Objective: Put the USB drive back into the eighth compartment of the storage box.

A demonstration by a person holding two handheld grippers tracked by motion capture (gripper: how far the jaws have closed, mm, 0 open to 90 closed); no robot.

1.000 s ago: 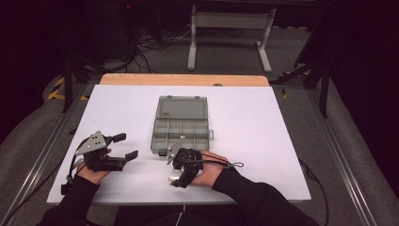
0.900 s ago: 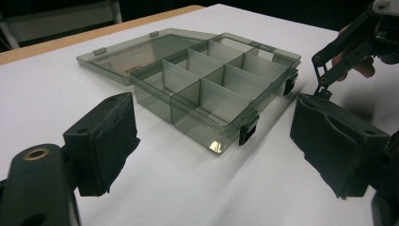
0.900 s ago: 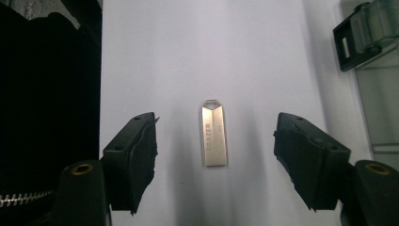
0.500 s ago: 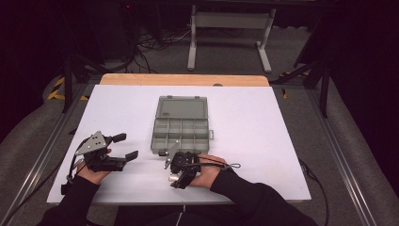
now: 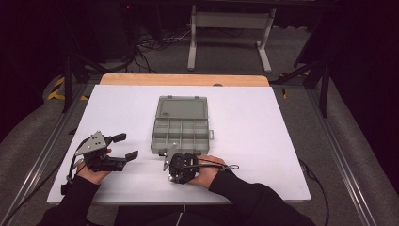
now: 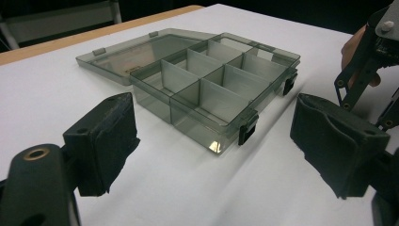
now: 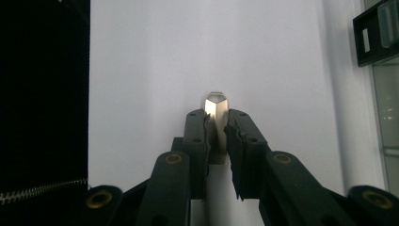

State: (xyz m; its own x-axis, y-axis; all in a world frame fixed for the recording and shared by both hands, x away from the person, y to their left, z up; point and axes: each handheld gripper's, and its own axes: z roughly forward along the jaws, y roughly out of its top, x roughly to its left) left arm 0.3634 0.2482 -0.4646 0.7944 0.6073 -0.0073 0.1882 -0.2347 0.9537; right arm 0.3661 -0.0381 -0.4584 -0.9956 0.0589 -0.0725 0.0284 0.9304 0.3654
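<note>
Right gripper view: small pale metal piece, pointed tip, pinched in right claw, jaws just closing. Left claw wide, empty. White counter; open smoky compartment box just beyond; dark room.

no readable text, labels or numbers

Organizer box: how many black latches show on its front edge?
2. On the organizer box, one latch sits near the front corner; the other latch is farther along the same edge, toward the right gripper.
</note>
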